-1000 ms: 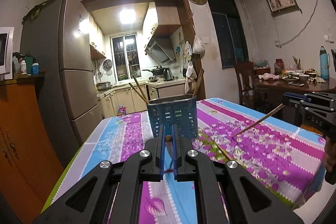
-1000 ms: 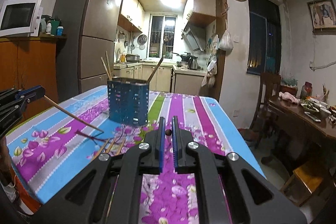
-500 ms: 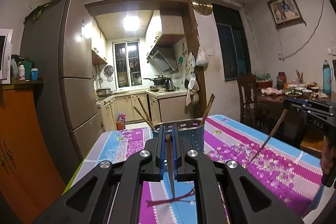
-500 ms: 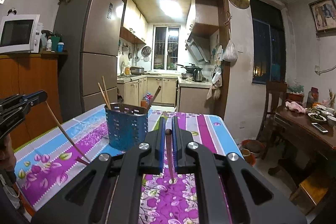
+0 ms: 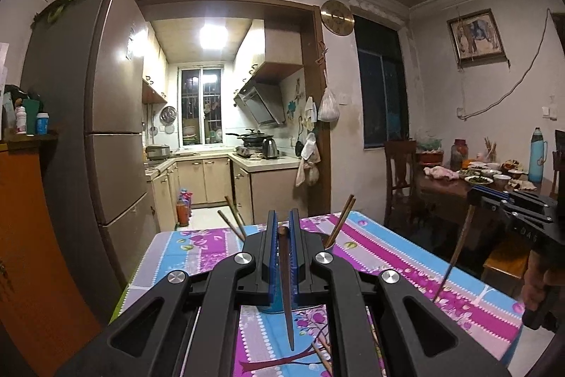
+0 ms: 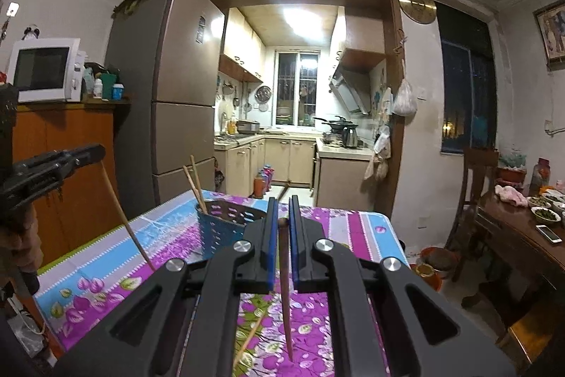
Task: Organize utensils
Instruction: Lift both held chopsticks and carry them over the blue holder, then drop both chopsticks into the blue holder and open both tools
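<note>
Here the left tongs (image 5: 281,228) clamp a chopstick (image 5: 286,292) that hangs tip-down; the right tongs (image 6: 281,221) pinch another chopstick (image 6: 284,288) likewise, both above the floral worktop (image 6: 106,274) near the blue holder (image 6: 222,225).

A floral-clothed table (image 6: 356,228) is seen bearing a blue holder (image 6: 226,225) ahead and loose chopsticks (image 5: 323,355) below the tongs.

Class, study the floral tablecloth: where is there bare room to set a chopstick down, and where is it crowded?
Bare cloth runs along the table's right side, between the blue holder and the edge toward the doorway. The left strip beside the orange cabinet is also free. It is crowded near the camera, where loose chopsticks lie.
</note>
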`<state>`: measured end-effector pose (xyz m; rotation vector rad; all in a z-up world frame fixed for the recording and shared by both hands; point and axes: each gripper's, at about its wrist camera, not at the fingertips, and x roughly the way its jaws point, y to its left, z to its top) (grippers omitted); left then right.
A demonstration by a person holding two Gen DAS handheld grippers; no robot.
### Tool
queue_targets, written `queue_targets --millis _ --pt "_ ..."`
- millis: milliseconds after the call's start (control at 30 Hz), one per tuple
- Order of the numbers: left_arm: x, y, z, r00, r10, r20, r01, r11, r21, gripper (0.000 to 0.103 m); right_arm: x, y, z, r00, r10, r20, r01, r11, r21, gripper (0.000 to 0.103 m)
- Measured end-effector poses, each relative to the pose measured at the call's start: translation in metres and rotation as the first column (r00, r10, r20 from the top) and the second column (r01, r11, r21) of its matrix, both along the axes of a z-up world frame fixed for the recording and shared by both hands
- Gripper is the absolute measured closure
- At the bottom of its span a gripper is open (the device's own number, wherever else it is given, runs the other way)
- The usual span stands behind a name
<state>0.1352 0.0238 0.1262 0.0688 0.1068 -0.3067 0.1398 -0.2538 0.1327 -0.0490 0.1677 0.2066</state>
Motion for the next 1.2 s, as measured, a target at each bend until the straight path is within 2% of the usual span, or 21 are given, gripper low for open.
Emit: queue_targets --millis 100,267,433,567,767,833,1000,1200 --pt "0.002 0.0 0.009 1.0 -0.006 0.019 0.006 1.0 0.01 0.096 0.006 0.004 0.012 0.999 0.041 -0.002 -0.041 0.999 0.02 0.098" --pt "0.019 -0.003 0.048 0.998 -0.029 0.062 0.031 0.999 -0.019 0.096 0.025 0.02 0.044 0.994 0.103 0.031 -0.104 0.994 0.029 0.098" --pt "0.051 -0.013 0.09 0.992 -0.04 0.12 0.045 0.998 -0.04 0.096 0.055 0.035 0.083 0.984 0.138 0.114 -0.146 0.987 0.061 0.098" --pt "0.092 -0.025 0.102 0.992 -0.024 0.12 0.028 0.999 -0.033 0.096 0.087 0.047 0.098 0.977 0.136 0.163 -0.151 0.985 0.084 0.098" --pt "0.154 -0.03 0.09 0.997 0.0 0.08 0.003 0.999 -0.034 0.096 0.139 0.061 0.093 0.978 0.109 0.178 -0.127 0.987 0.094 0.098" --pt "0.173 -0.029 0.082 0.999 0.003 0.052 -0.002 0.999 -0.036 0.096 0.159 0.061 0.086 0.982 0.104 0.158 -0.123 0.986 0.115 0.098" --pt "0.213 -0.033 0.041 0.999 0.004 -0.055 -0.006 0.999 -0.033 0.096 0.195 0.062 0.05 0.994 0.095 0.062 -0.105 0.98 0.17 0.098" --pt "0.238 -0.033 0.002 0.991 0.01 -0.133 -0.011 1.0 -0.008 0.096 0.219 0.064 0.005 0.993 0.1 -0.057 -0.086 0.974 0.212 0.098"
